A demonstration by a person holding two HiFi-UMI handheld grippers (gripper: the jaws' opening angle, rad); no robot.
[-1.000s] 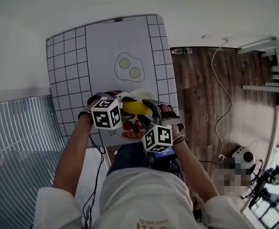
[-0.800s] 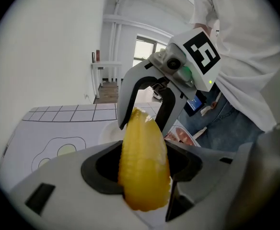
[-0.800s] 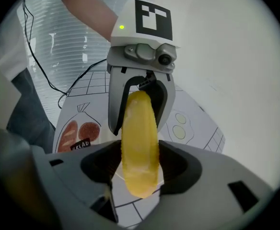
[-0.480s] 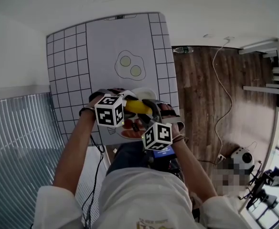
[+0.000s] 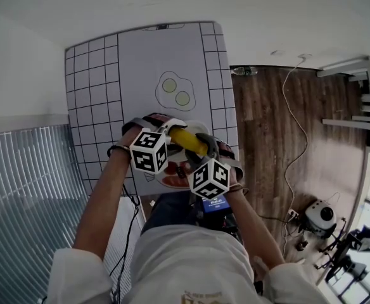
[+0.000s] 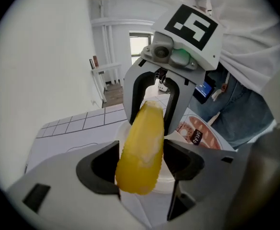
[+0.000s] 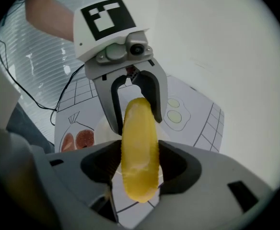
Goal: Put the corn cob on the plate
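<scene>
Head view: the person is leaning over the white worktop (image 5: 140, 62) and holding both tongs close together near its front edge. The left tongs (image 5: 172, 132) and the right tongs (image 5: 199, 149) are facing each other, with the yellow cob (image 5: 188, 141) running between them. So the cob is hanging right over the white plate (image 5: 196, 126), which is sitting just behind a meat drawing (image 5: 171, 180) printed on the worktop. A fried-egg drawing (image 5: 175, 91) is lying farther back, well apart from all that.

Left gripper view: the near end of the cob is sitting between the left tongs' jaws. Those jaws have just been opening and are standing really wide, so they're looking released. The pads are just beside the cob rather than squeezing it. Opposite, the right tongs are reaching in from the top of the picture and pinching the far end. The plate is showing underneath.

Right gripper view: the right tongs' jaws have just been closing, and they're clenching the cob with the pads pressing on both sides. The left tongs are straddling the other end. The plate is peeking out below, and the cob is being held above it, not lying on it.
</scene>
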